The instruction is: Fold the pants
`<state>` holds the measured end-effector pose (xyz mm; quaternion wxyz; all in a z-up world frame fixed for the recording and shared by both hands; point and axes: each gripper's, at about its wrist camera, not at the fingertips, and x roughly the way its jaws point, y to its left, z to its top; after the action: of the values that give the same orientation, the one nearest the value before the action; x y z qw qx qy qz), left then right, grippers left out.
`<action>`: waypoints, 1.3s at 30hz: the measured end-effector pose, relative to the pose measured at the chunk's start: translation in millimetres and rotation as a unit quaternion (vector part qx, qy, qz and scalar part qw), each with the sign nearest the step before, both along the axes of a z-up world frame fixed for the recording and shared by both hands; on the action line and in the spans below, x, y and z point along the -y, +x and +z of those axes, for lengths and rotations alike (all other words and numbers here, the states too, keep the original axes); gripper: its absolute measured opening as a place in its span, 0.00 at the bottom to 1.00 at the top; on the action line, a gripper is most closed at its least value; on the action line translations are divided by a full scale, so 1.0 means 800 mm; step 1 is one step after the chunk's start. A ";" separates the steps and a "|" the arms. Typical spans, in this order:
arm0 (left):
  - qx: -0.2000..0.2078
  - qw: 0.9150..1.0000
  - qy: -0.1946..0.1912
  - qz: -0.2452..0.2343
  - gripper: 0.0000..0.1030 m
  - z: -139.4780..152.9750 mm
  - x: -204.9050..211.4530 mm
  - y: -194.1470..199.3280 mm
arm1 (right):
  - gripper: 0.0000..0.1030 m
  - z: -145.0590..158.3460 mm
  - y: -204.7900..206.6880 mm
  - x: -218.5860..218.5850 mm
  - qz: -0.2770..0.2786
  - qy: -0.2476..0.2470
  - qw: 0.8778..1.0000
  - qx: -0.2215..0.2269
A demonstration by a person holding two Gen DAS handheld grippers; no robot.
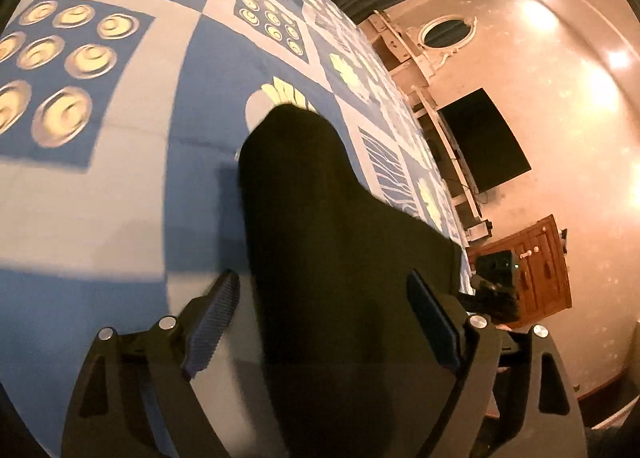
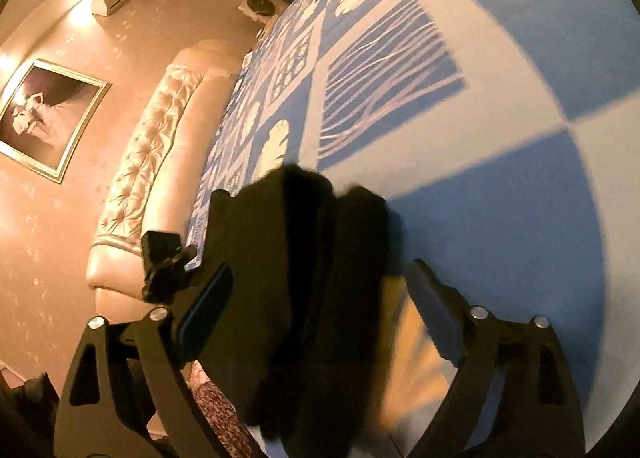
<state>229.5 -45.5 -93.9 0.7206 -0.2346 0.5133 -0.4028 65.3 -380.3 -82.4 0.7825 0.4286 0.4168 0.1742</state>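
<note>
Black fabric pants (image 1: 320,217) lie bunched on a bed covered by a blue-and-white patterned bedspread (image 1: 120,185). Left tongs (image 1: 324,322) stand wide apart above the near part of the cloth, pads not pressing it. Right tongs (image 2: 320,310) also spread wide, dark folds (image 2: 304,258) between them, untouched by either pad. A cream tufted headboard (image 2: 152,161) runs along one bed edge; a wooden cabinet (image 1: 540,266) stands by the wall.

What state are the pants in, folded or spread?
Folded, apparently: the black pants lie bunched on the bedspread with stacked layers showing at the near edge. How many folds, cannot tell.
</note>
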 end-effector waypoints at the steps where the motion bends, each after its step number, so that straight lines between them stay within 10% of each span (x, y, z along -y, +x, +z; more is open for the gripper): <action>1: -0.007 1.000 -0.001 -0.003 0.81 -0.003 0.007 0.008 | 0.88 0.001 0.008 -0.004 0.006 0.003 1.000 -0.001; 5: -0.018 0.999 0.012 -0.024 0.68 -0.004 0.023 0.020 | 0.88 -0.002 0.038 -0.025 0.046 -0.008 0.999 -0.012; 7: -0.001 0.998 0.067 -0.022 0.41 -0.007 0.030 0.020 | 0.65 -0.004 0.048 -0.034 0.054 -0.033 0.998 -0.023; 11: 0.015 0.998 0.055 -0.017 0.31 -0.009 0.021 0.014 | 0.42 -0.013 0.044 -0.030 0.037 -0.017 0.999 -0.022; 39: -0.011 0.998 0.006 0.067 0.27 -0.019 -0.096 0.060 | 0.34 -0.035 0.162 -0.084 0.054 0.066 0.996 0.011</action>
<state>277.6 30.9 -109.4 0.7418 -0.2681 0.5066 -0.3483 195.3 -313.0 -110.5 0.7464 0.4546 0.4180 0.2481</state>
